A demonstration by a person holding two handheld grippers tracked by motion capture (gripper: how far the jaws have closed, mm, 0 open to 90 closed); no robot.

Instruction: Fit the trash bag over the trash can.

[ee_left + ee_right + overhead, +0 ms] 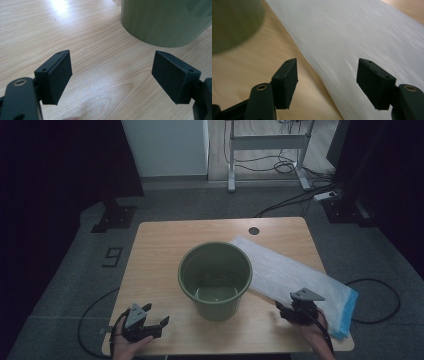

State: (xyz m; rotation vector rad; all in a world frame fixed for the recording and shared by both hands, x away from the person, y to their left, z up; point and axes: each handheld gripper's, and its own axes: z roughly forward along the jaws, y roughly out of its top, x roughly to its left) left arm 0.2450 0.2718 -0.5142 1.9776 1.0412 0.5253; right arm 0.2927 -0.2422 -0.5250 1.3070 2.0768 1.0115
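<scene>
Grippers wait at the near edge of the tabletop point(150, 240). The left gripper point(146, 324) sits by the near left corner, jaws wide apart and empty. The right gripper point(299, 311), near the right corner, is also spread wide, holding nothing, just over the near end of the white bag point(295, 272). The green bucket point(215, 280) stands in the middle and looks empty, so nothing seems started yet. From above you see inside the bucket. The right gripper view shows one jaw over the bag point(362, 37).
</scene>
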